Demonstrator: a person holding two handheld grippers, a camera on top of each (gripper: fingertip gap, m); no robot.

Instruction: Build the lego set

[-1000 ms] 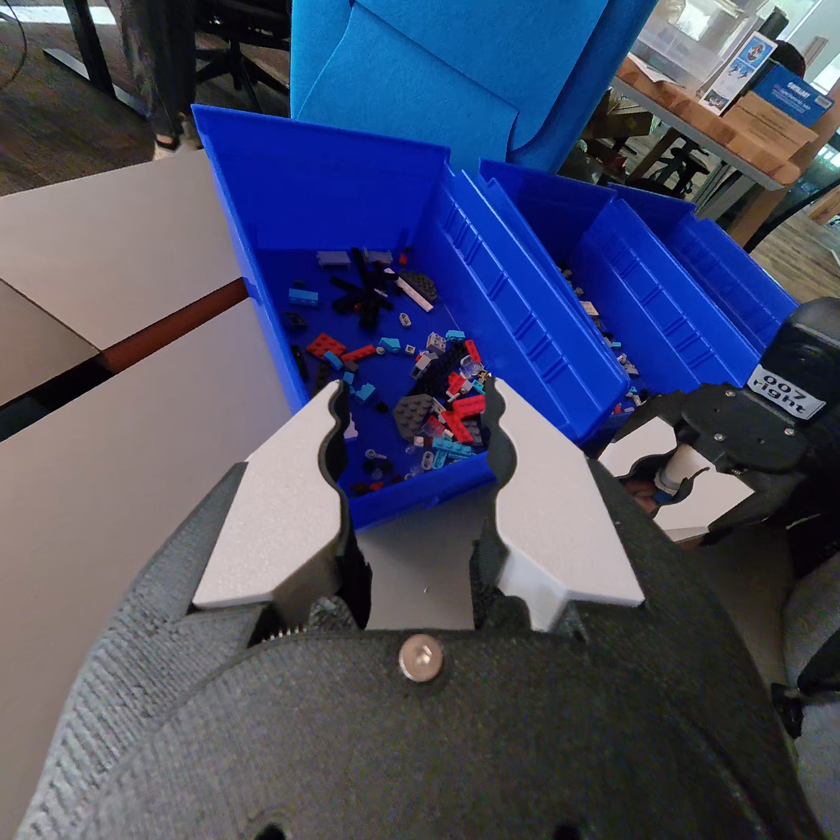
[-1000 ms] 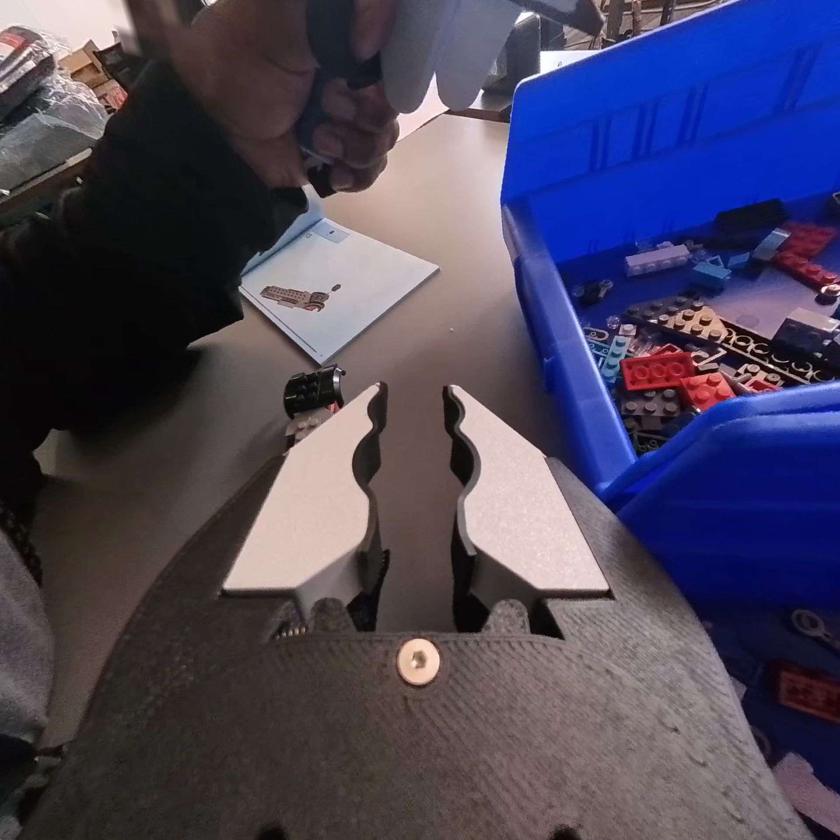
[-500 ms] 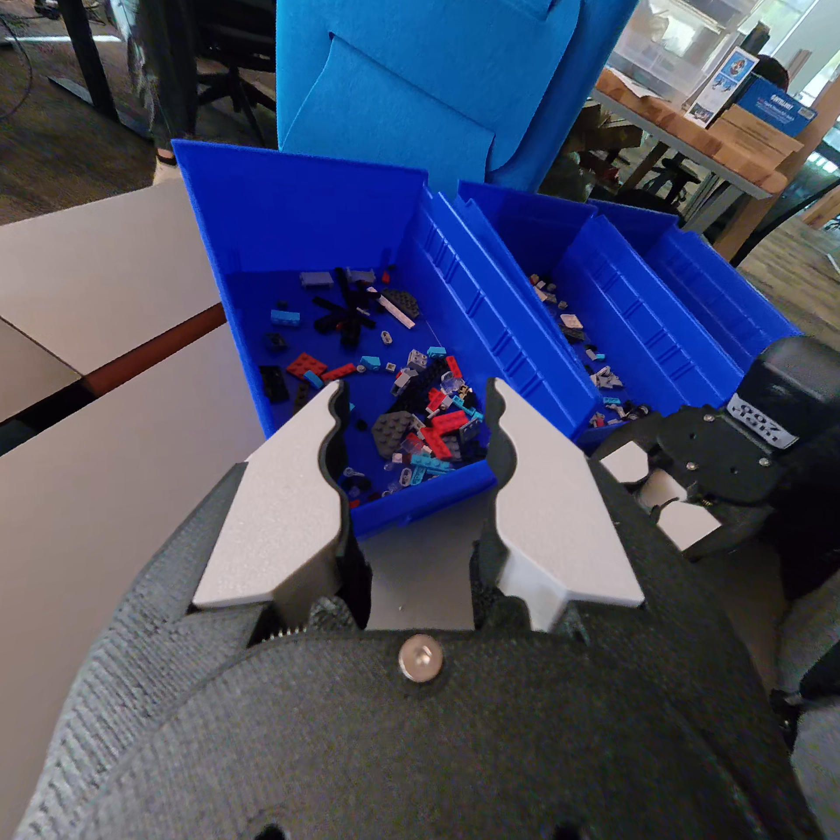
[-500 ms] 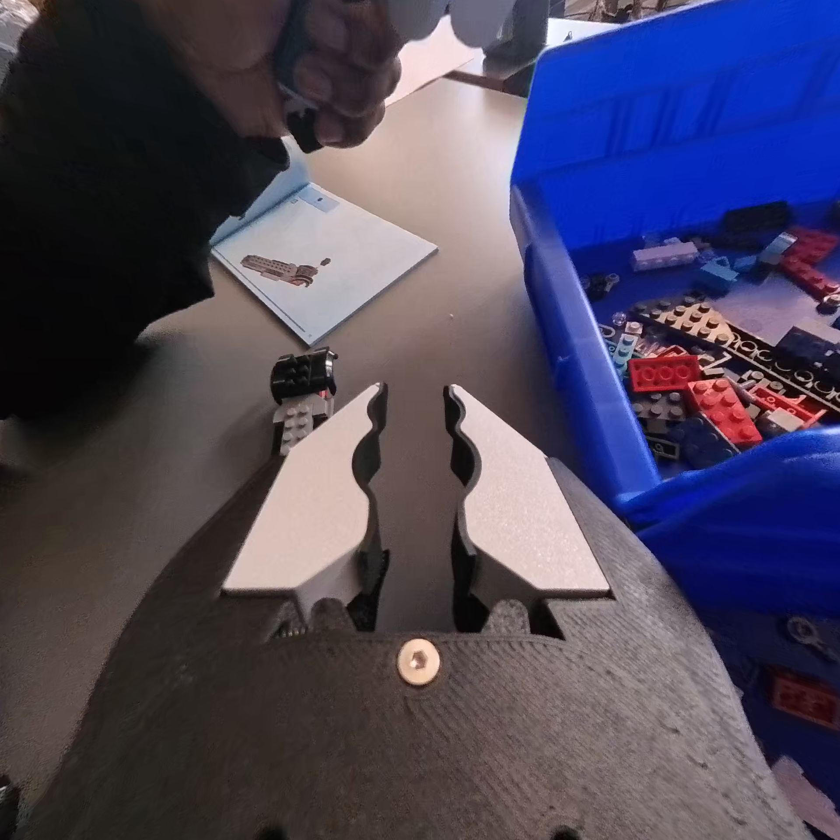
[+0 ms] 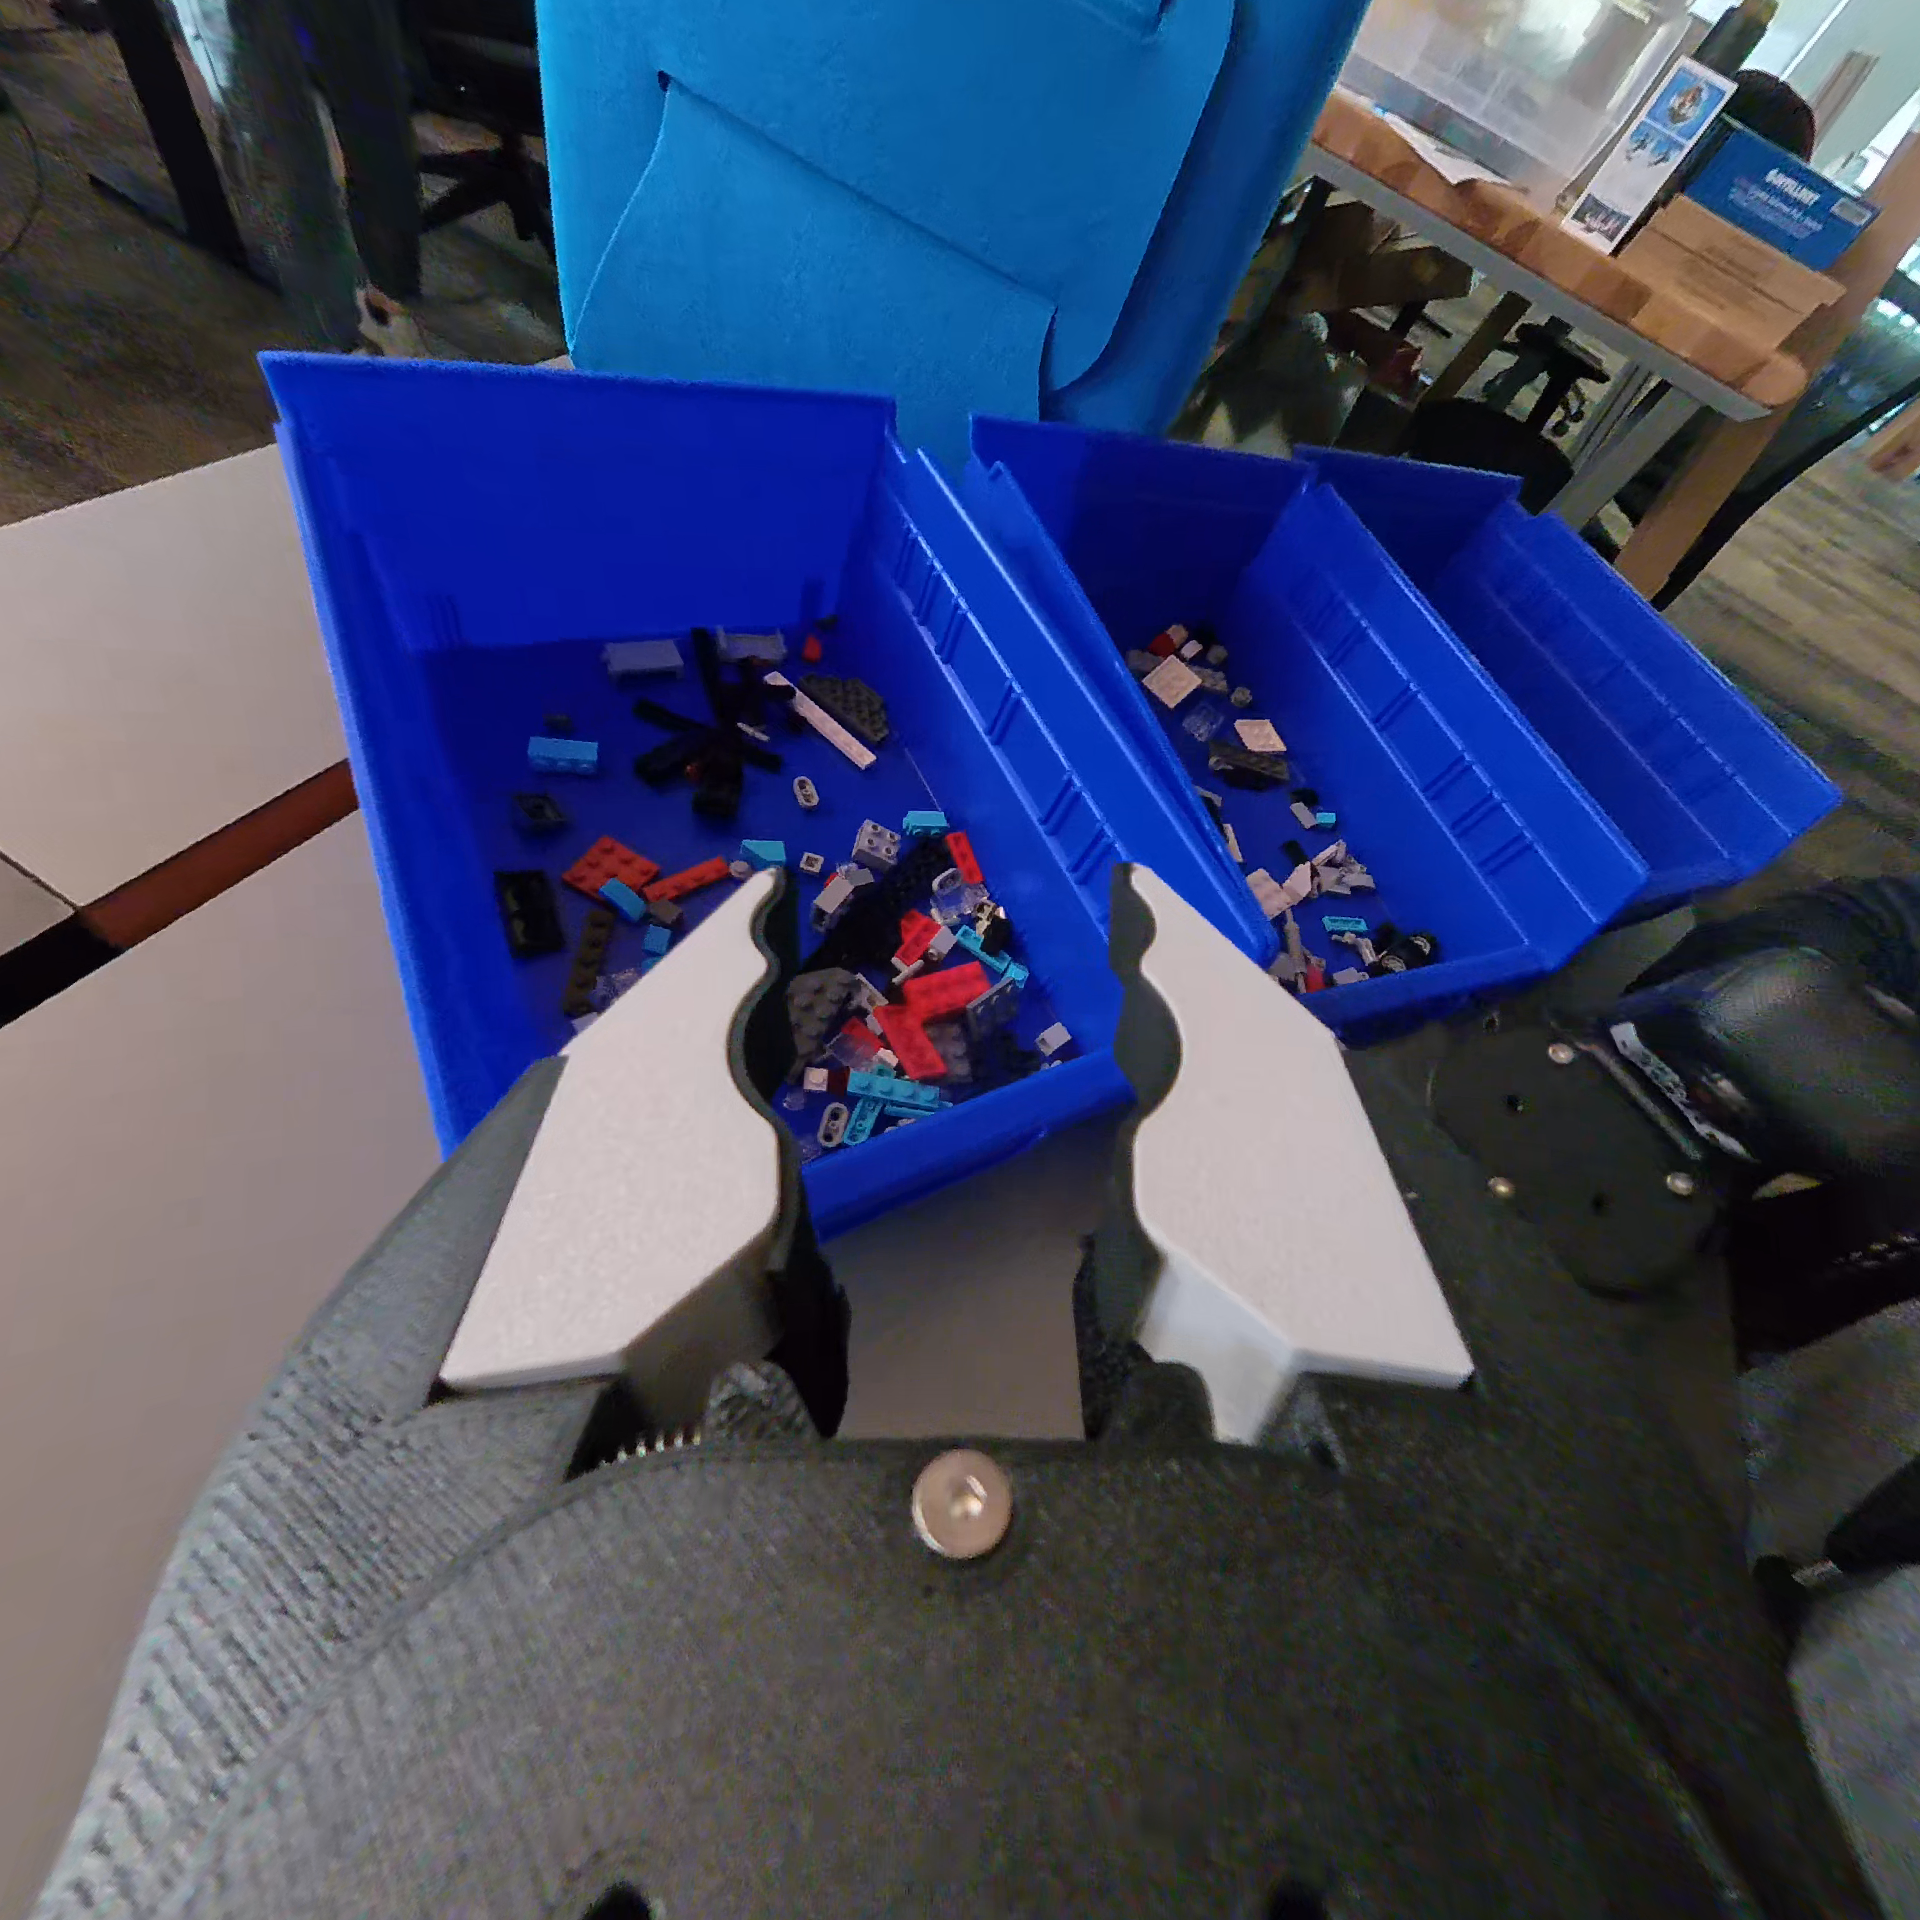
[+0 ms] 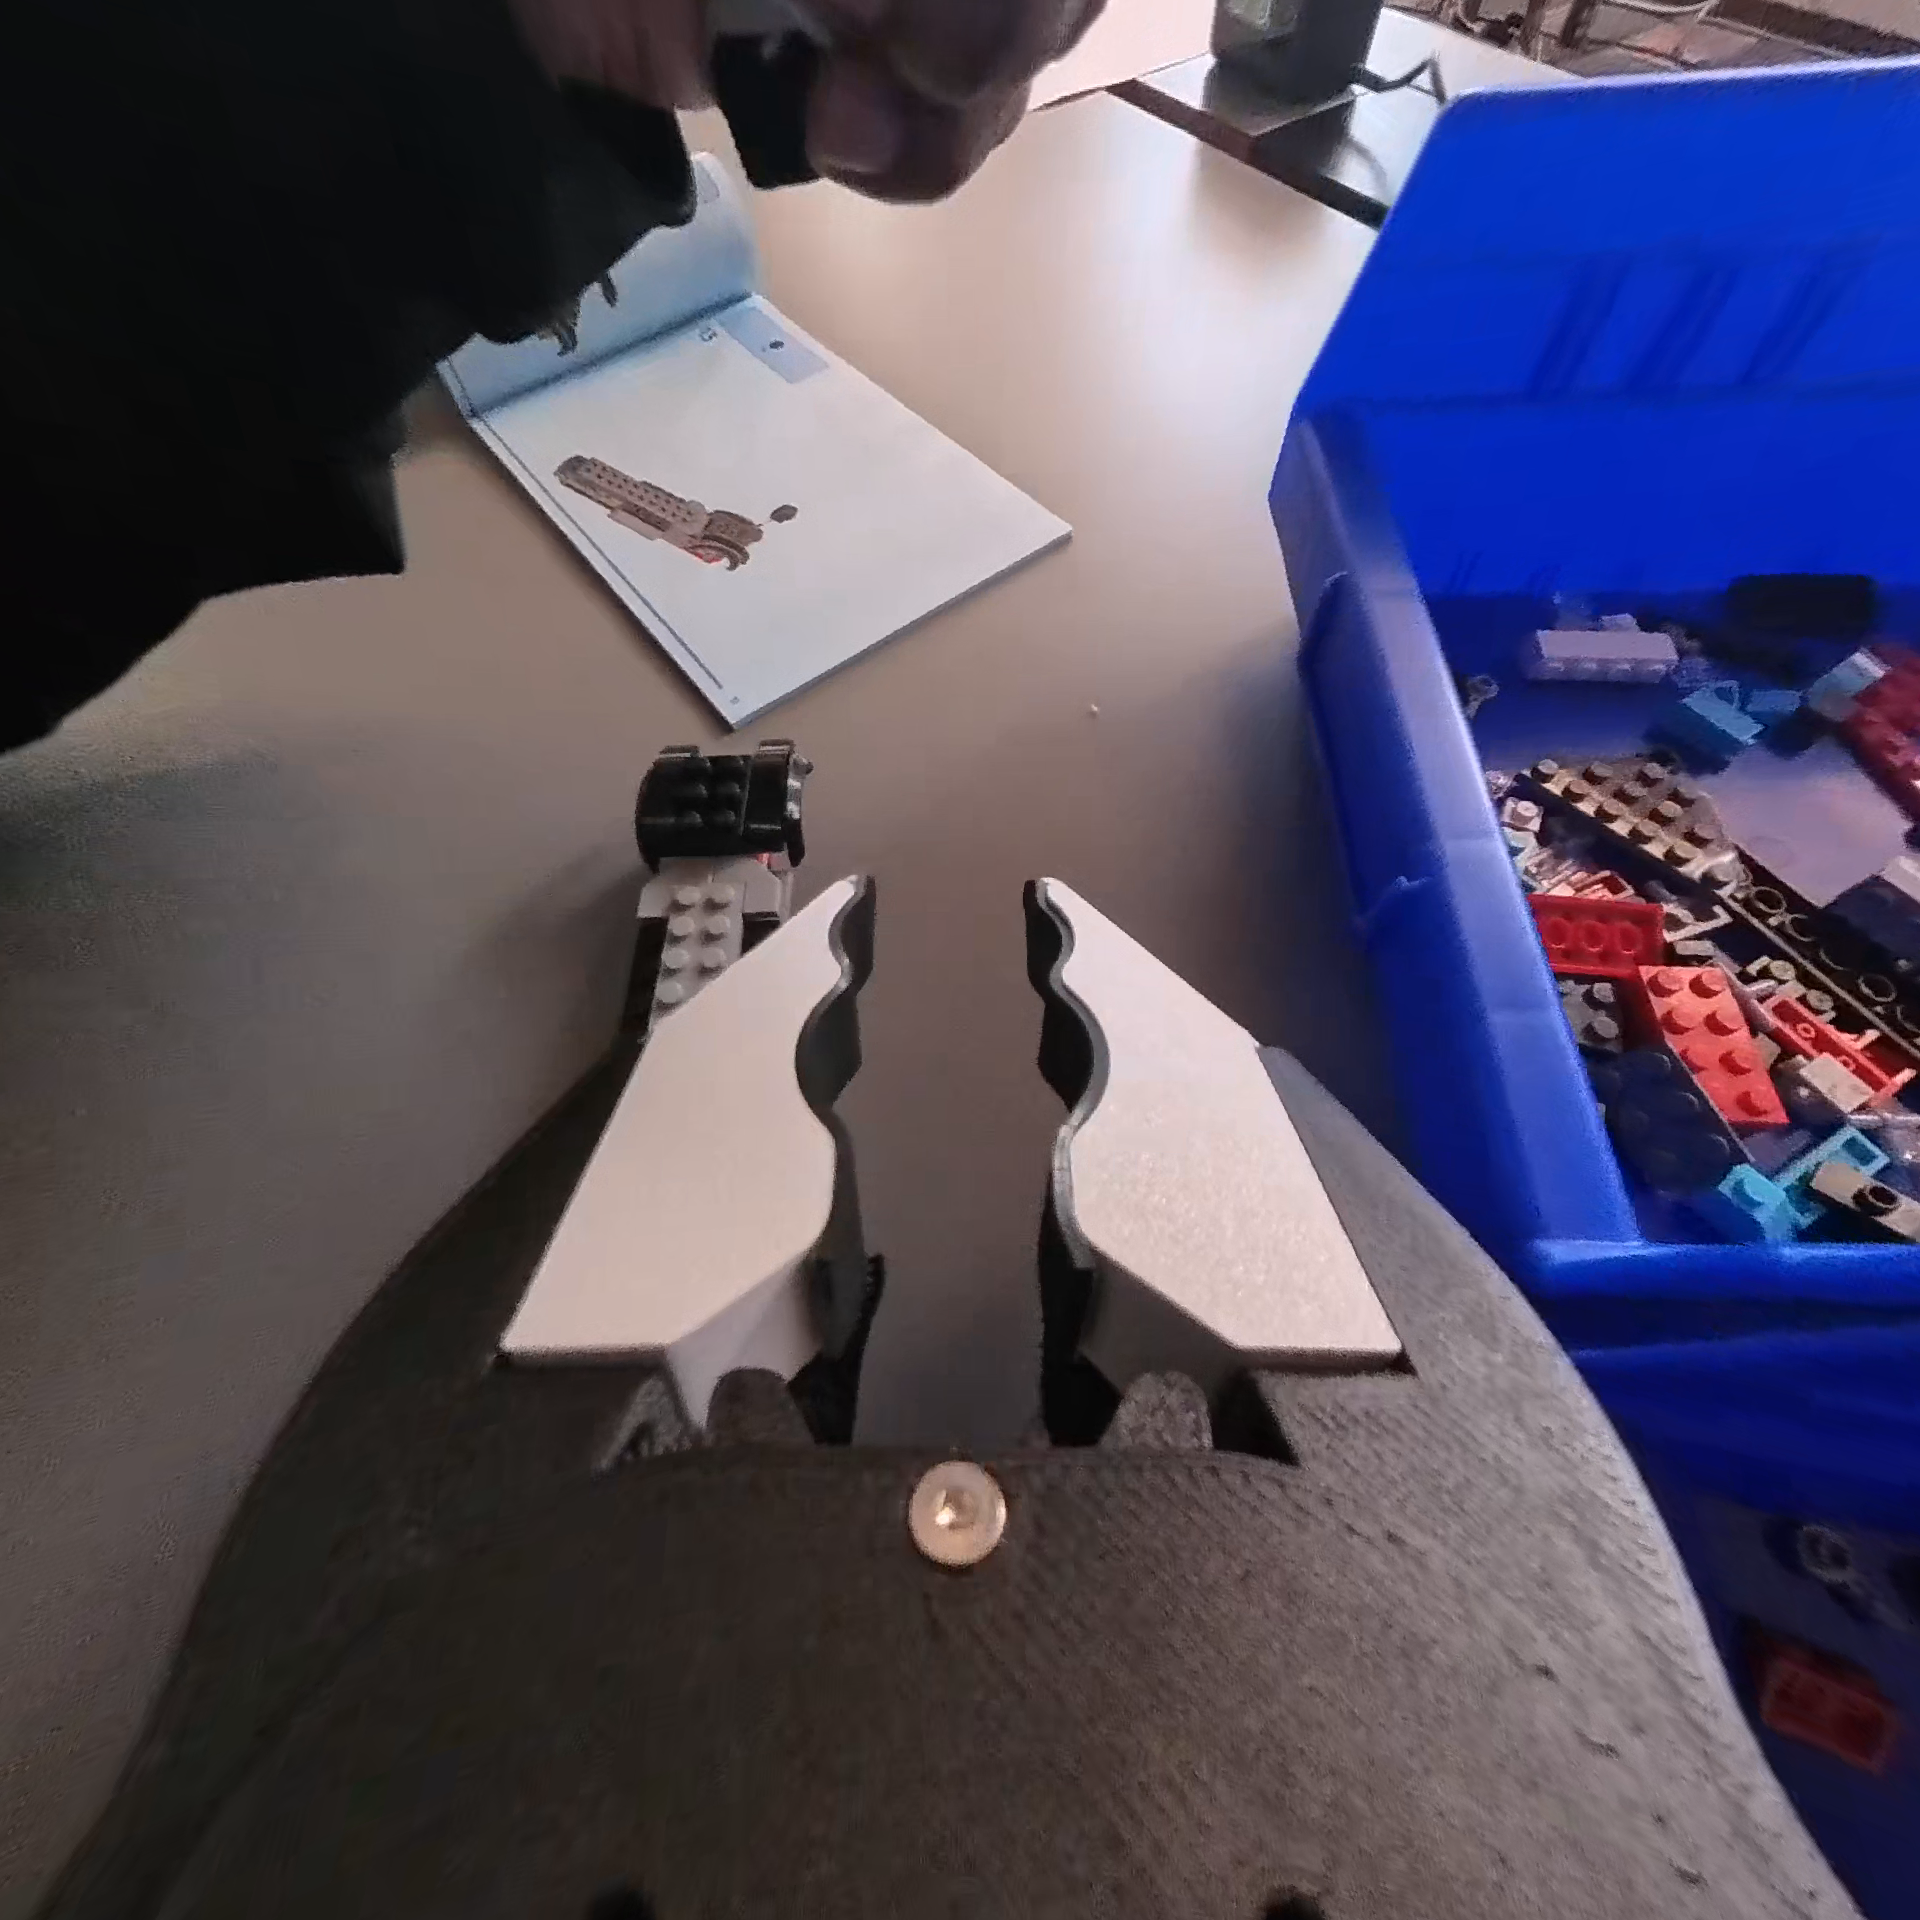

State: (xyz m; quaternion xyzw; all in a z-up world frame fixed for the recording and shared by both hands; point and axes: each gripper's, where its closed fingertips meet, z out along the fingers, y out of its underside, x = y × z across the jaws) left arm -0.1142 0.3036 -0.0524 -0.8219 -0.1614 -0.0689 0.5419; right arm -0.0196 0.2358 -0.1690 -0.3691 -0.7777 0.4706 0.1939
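The partly built lego model (image 6: 717, 862), a short black block joined to a grey studded plate, lies on the counter (image 6: 312, 1039) just left of the right hand-held gripper (image 6: 948, 914), whose fingers stand spread with nothing between them. Beyond the model, an open instruction booklet (image 6: 790, 520) lies flat, showing a longer assembly than what sits on the counter, so by my reading the build is at an early stage, with most pieces yet to be added. To the right stands a blue bin (image 6: 1382, 831) holding loose red, black, grey and teal bricks (image 6: 1704, 1039). In the left wrist view the left hand-held gripper (image 5: 943, 883) hovers over the near edge of that bin (image 5: 416, 831), also spread and empty; a second bin (image 5: 1455, 748) to its right holds a thinner scatter of small parts, and a third, farther right, shows no contents from here. The likely next step is choosing a brick from the bin.
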